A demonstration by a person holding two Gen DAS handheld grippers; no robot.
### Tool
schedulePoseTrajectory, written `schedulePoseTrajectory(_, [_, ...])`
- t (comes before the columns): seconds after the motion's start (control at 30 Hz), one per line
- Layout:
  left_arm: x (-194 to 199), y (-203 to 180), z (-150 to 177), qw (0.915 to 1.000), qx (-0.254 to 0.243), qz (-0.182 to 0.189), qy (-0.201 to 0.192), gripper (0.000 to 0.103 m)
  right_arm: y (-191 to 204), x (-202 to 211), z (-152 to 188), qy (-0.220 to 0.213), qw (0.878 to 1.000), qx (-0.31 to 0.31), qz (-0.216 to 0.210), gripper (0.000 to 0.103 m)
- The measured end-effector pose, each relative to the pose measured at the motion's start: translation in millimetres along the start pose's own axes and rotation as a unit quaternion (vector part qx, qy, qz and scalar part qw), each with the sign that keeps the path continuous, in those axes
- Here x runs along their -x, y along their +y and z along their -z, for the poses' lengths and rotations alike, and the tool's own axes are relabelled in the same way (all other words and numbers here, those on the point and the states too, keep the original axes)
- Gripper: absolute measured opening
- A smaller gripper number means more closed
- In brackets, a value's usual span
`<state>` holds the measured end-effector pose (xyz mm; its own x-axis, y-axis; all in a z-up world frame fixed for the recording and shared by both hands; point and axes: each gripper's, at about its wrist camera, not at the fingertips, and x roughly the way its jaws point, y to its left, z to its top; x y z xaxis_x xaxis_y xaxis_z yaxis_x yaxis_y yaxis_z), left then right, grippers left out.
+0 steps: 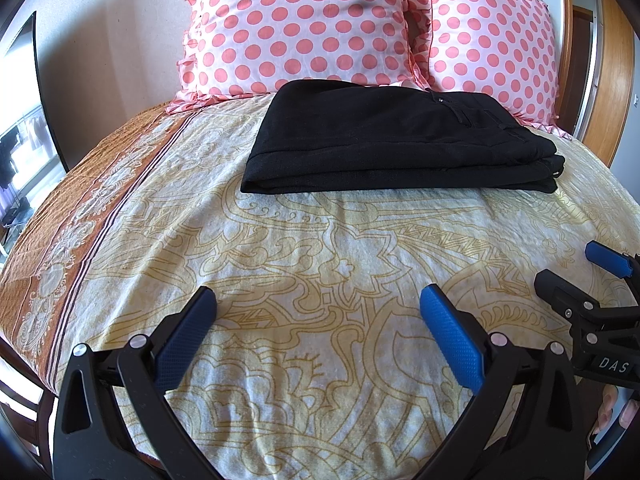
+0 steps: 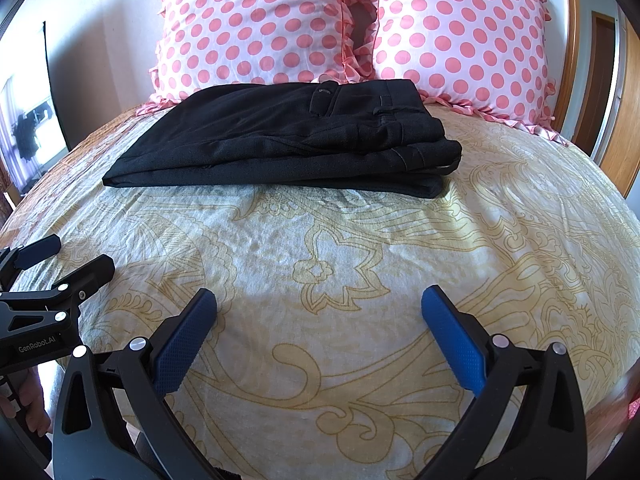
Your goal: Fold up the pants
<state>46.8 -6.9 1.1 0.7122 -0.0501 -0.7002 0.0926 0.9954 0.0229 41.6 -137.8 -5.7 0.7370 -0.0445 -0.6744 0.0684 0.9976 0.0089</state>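
Observation:
The black pants (image 1: 384, 140) lie folded in a flat rectangular stack on the bed, just in front of the pillows; they also show in the right wrist view (image 2: 288, 136), waistband to the right. My left gripper (image 1: 318, 300) is open and empty, hovering over the bedsheet well short of the pants. My right gripper (image 2: 319, 300) is open and empty too, at about the same distance. Each gripper appears at the edge of the other's view: the right one (image 1: 580, 272), the left one (image 2: 68, 256).
Two pink polka-dot pillows (image 1: 304, 24) (image 2: 456, 36) lean against the wall behind the pants. The yellow patterned bedsheet (image 1: 320, 248) covers the bed, with an orange border strip (image 1: 80, 216) on the left. A wooden door frame (image 1: 612, 80) stands on the right.

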Motion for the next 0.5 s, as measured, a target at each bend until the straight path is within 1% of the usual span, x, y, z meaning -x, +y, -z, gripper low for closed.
schedulePoseTrajectory(0.5, [-1.3, 0.0, -3.3, 0.9999, -0.003, 0.003, 0.01, 0.101, 0.2, 0.3, 0.4, -0.001, 1.0, 0.0, 0.0, 0.102])
